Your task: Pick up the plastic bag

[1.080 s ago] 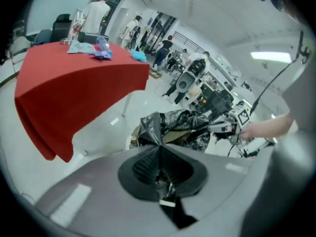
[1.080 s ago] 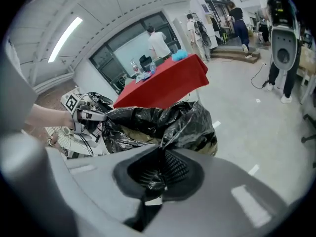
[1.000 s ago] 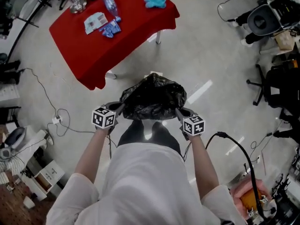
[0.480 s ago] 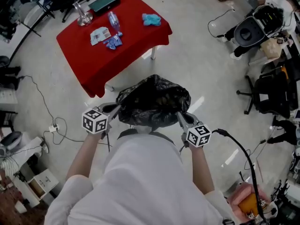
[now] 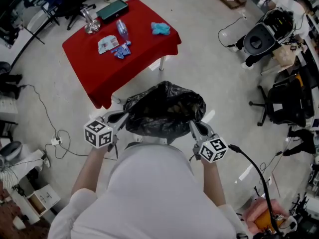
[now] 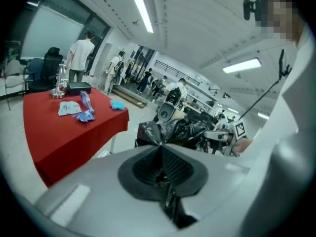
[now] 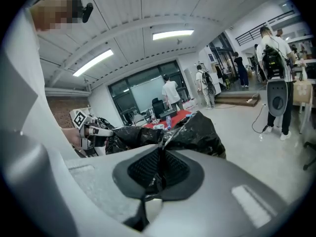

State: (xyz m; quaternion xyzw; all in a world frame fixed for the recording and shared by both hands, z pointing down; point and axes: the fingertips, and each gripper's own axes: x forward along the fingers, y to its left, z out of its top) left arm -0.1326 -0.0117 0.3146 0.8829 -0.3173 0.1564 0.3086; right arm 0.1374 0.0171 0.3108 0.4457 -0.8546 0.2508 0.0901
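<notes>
Bright ceiling strip lighting, fisheye-warped edges

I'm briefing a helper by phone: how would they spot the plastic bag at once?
Find the red table; just nearer the person, above the pale floor, hangs the plastic bag. The left tongs and right tongs pinch its two sides; it's the only crumpled, glossy black thing there.

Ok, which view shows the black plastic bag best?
The head view: most of the black plastic bag spans between the left gripper and right gripper. Each gripper view shows only its pinched edge and crumpled folds.
</notes>
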